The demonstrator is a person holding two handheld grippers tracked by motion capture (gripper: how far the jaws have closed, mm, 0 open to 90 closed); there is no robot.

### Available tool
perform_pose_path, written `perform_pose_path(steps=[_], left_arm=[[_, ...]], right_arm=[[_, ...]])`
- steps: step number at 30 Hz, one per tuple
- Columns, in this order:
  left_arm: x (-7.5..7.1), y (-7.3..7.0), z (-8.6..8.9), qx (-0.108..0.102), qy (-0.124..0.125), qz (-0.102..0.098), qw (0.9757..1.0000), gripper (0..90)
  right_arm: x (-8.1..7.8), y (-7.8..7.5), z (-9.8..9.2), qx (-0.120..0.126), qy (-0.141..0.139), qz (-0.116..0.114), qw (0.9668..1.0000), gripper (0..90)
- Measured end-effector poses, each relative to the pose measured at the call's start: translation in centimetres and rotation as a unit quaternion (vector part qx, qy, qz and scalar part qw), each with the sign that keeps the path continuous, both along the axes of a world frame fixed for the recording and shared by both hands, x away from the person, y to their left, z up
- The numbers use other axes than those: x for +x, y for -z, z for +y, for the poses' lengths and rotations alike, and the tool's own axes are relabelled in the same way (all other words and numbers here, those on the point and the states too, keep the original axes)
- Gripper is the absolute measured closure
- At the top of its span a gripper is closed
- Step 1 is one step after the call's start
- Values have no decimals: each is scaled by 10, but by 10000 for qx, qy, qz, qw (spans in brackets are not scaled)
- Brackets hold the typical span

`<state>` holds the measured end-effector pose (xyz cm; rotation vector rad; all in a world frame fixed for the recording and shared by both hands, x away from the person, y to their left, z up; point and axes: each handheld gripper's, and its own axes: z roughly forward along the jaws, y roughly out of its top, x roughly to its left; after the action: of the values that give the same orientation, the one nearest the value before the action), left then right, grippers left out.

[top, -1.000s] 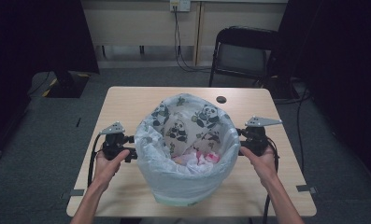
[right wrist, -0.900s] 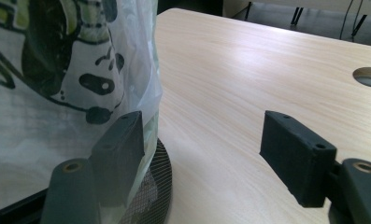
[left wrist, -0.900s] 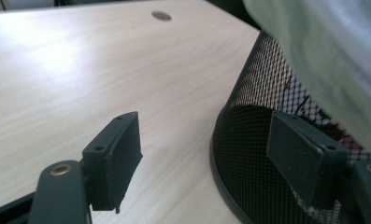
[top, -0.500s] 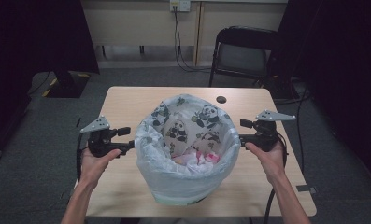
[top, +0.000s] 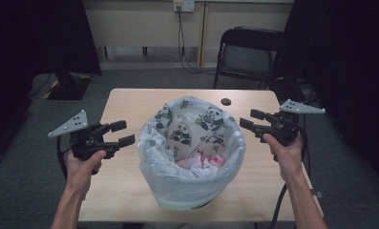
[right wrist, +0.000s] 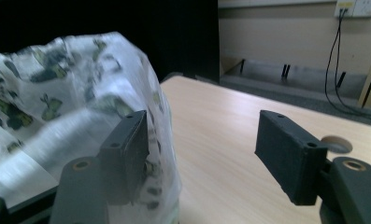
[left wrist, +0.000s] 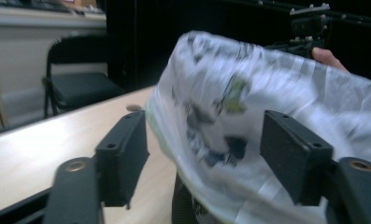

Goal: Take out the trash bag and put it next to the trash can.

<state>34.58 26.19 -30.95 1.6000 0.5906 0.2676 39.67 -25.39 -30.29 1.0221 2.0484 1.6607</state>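
Note:
A bin lined with a white panda-print bag stands mid-table, with pink and white waste inside. My left gripper hovers just left of the bag's rim, apart from it. It is open; its jaws have just been closing with nothing between them. In the left gripper view the left gripper faces the blurred bag beyond its tips. My right gripper hangs to the right of the rim, open, its jaws also just closing on nothing. The right gripper has the bag to its left.
The light wooden table has a round cable hole near its far edge. A black folding chair stands behind the table, and cables hang from a wall socket. Grey floor surrounds the table.
Both grippers have risen and drawn outward from the sides of the bag's rim. The bag and bin have stayed in place.

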Motion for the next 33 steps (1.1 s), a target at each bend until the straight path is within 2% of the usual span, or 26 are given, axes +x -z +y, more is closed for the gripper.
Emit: perform_pose_path(steps=[3,4,6,7,8,9,11,13,14,16,19,21,25,29,33], left_arm=[[-7,-12,-7,-177,259,-118,9994,271],[-9,-16,-11,-119,314,-167,9993,256],[-12,-23,-21,239,185,-286,9991,231],[-11,-25,-26,220,302,-245,9990,210],[-10,-25,-31,121,539,-152,9984,193],[-10,-27,-35,208,582,-191,9979,194],[-11,-28,-44,655,277,-356,9968,197],[-9,-26,-50,525,468,-240,9972,198],[-10,-24,-52,567,478,-247,9969,211],[-11,-23,-58,762,381,-316,9959,230],[-9,-20,-62,837,360,-305,9954,235],[-8,-19,-61,778,333,-325,9959,248],[-10,-21,-55,821,156,-585,9948,454],[-9,-23,-51,786,239,-629,9946,671],[-10,-26,-59,1005,327,-719,9918,803]], right_arm=[[-3,-10,1,275,-155,-75,9995,326],[-4,-14,2,349,-204,-114,9991,315],[-8,-21,7,396,-299,-191,9986,298],[-10,-23,10,414,-381,-224,9982,295],[-12,-26,14,416,-458,-245,9978,286],[-15,-28,18,379,-523,-260,9976,274],[-21,-32,27,317,-605,-342,9971,254],[-27,-36,34,288,-711,-399,9963,233],[-30,-37,37,274,-748,-430,9959,227],[-35,-40,44,270,-848,-486,9948,209],[-42,-43,55,203,-1040,-561,9928,194],[-47,-46,65,142,-1216,-587,9907,190],[-55,-56,84,3,-1482,-695,9865,178],[-57,-72,104,-95,-1678,-843,9822,171],[-53,-83,130,-255,-1917,-879,9772,156]])
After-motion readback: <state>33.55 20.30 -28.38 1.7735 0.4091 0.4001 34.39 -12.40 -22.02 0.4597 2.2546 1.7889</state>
